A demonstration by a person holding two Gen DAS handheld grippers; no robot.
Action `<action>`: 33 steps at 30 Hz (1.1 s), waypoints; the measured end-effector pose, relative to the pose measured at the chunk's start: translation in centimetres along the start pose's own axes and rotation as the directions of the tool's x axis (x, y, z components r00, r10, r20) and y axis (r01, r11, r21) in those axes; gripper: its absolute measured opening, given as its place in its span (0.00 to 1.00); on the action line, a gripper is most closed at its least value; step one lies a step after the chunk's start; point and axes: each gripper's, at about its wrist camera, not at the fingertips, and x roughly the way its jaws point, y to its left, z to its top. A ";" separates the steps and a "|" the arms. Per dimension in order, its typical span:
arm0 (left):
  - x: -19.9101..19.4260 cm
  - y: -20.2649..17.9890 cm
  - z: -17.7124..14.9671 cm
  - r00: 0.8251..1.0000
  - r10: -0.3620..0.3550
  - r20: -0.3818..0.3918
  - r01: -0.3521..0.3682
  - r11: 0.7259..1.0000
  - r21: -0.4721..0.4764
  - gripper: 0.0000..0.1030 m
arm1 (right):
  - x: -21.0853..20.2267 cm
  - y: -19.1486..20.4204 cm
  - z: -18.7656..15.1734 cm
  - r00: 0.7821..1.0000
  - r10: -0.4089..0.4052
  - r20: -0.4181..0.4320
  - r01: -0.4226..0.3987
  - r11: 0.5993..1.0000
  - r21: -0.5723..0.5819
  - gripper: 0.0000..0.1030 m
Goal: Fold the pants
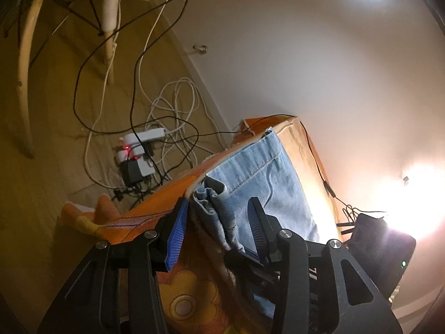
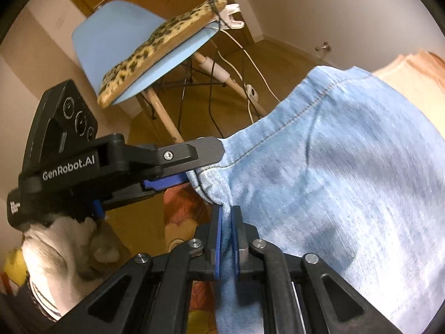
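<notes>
Pale blue denim pants [image 1: 258, 172] lie spread on an orange flower-print cover [image 1: 192, 292], one bunched edge at the cover's near side.

Right gripper [image 2: 227, 217]: jaws clenched tight on a fold of the denim, blue pads pinching the cloth, which runs down between them. The fabric spreads from there toward 2 o'clock in its own view.

Left gripper [image 1: 217, 208]: jaws part open, straddling the crumpled denim edge; cloth sits between the blue pads [image 1: 178, 231] but whether they press it, cannot tell. In the right wrist view the left gripper [image 2: 194, 164] reaches in from 9 o'clock, its tip at the same bunched edge, held by a white-gloved hand [image 2: 50, 245].

Around: blue chair [image 2: 116, 44] with a leopard-print cushion [image 2: 155, 53] at 11 o'clock in the right view. On the floor, a power strip [image 1: 139, 150] in a tangle of white and black cables [image 1: 172, 105], at 10 o'clock of the pants in the left view. A black cord [image 1: 317, 161] crosses the cover's far side. A bright lamp glare [image 1: 417, 194] at 3 o'clock washes out that corner.
</notes>
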 end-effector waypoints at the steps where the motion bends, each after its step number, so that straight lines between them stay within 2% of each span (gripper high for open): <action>1: -0.4 -0.1 0.0 1.000 0.019 0.018 -0.020 1.000 0.010 0.40 | -0.1 -0.2 0.0 1.000 0.012 0.002 -0.012 1.000 0.014 0.03; 5: -1.3 -0.2 0.3 0.998 0.041 0.041 -0.042 0.999 0.024 0.40 | -0.3 -1.1 -0.1 0.998 0.056 0.013 -0.057 0.996 0.068 0.03; 7: -1.6 -0.3 0.4 0.999 0.030 0.044 -0.031 0.999 0.029 0.40 | -0.4 -1.4 -0.1 0.997 0.070 0.025 -0.072 0.994 0.085 0.03; 14: -0.8 -1.6 0.6 1.000 -0.008 -0.006 0.009 0.997 0.077 0.40 | -0.7 -1.6 -0.2 0.993 0.119 0.023 -0.120 0.988 0.093 0.03; 18: 0.1 -2.0 0.9 0.999 -0.003 -0.048 0.007 0.997 0.082 0.40 | -0.4 -1.3 -0.1 0.995 0.103 0.018 -0.104 0.991 0.090 0.03; 25: 0.8 -1.5 1.1 0.995 0.059 -0.080 -0.053 0.996 0.074 0.40 | -0.4 -1.1 -0.1 0.996 0.085 0.019 -0.086 0.994 0.071 0.04; 30: 1.9 -1.9 0.8 0.987 0.120 -0.110 -0.108 0.988 0.110 0.41 | -0.2 -0.2 -0.1 0.997 0.079 0.002 -0.079 0.997 0.022 0.08; 33: 2.2 -2.1 0.7 0.985 0.143 -0.097 -0.130 0.983 0.130 0.36 | -0.2 0.0 -0.1 0.997 0.074 -0.003 -0.074 0.997 0.010 0.13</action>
